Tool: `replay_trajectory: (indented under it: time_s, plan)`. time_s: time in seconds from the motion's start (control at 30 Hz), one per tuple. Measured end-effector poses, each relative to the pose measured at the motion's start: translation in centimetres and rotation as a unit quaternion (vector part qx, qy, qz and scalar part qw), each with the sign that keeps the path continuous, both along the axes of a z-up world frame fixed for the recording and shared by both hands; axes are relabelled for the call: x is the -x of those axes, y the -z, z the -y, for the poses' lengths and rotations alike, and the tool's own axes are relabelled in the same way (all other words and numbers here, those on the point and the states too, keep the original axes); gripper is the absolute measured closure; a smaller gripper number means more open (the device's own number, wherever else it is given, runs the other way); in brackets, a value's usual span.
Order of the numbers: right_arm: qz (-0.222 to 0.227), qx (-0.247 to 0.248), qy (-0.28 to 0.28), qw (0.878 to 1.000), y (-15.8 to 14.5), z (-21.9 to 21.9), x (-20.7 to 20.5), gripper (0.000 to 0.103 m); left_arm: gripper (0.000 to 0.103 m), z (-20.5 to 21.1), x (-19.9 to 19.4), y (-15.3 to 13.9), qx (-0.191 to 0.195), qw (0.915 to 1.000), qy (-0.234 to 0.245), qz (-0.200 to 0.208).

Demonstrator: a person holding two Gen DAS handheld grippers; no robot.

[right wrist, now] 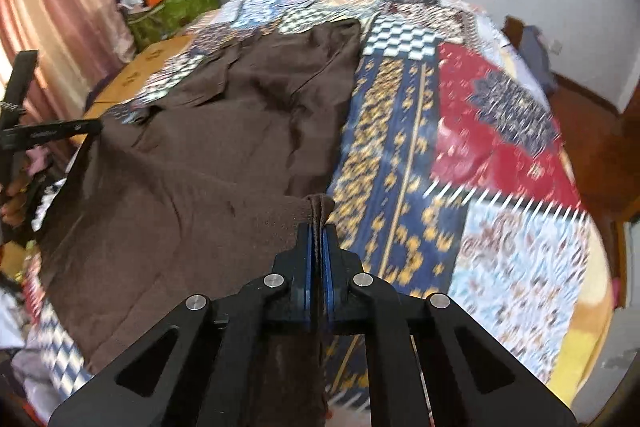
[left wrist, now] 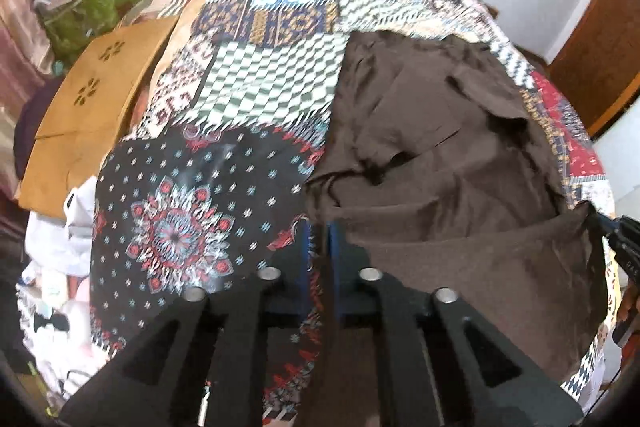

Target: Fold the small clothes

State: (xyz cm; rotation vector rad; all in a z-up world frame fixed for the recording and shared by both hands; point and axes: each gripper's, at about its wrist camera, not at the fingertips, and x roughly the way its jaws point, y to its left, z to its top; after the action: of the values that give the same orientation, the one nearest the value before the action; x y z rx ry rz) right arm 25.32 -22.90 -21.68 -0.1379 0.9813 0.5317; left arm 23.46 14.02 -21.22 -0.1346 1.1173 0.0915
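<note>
A brown garment (right wrist: 224, 147) lies rumpled on a patchwork bedspread (right wrist: 500, 147), its near edge lifted; the right gripper (right wrist: 319, 227) pinches one near corner between blue pads (right wrist: 329, 259); the left gripper (left wrist: 319, 227) clamps the opposite corner, its tips half buried in cloth; the garment's kind is hard to make out; motion blurs the spread; a cluttered green bag (left wrist: 96, 3) sits at the far left.

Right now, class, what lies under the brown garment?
Under the brown garment lies the patchwork bedspread, showing on all sides. The part directly beneath is covered. Both grippers, left and right, pinch its near edge.
</note>
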Motion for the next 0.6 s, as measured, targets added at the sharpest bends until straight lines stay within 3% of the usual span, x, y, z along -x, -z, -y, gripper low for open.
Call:
replay_trajectory:
  time_s: [0.03,0.1,0.13,0.23,0.47,0.6]
  plan:
    - [-0.005,0.004,0.001,1.0,0.0,0.0,0.0,0.096,0.076,-0.4,0.2,0.0,0.009,1.0,0.001,-0.002]
    - [-0.017,0.0,-0.005,1.0,-0.1,0.3,0.5,0.092,0.051,-0.9,1.5,0.1,0.015,0.9999,0.003,0.002]
    - [-0.018,-0.001,-0.008,1.0,-0.2,0.4,1.0,0.084,0.048,-0.9,2.2,0.2,0.014,0.9999,0.005,0.003]
    - [-0.01,-0.001,-0.016,1.0,-0.7,1.4,3.0,0.064,0.047,-0.8,4.6,0.9,0.014,0.9997,0.02,-0.008]
    - [-0.05,0.002,-0.013,0.999,1.0,3.3,5.8,0.063,0.047,-0.6,9.5,2.7,0.043,0.9973,0.023,-0.056]
    - [-0.072,-0.023,0.004,0.997,1.9,4.3,6.4,0.063,0.047,-0.3,11.2,2.5,0.059,0.9966,0.022,-0.052]
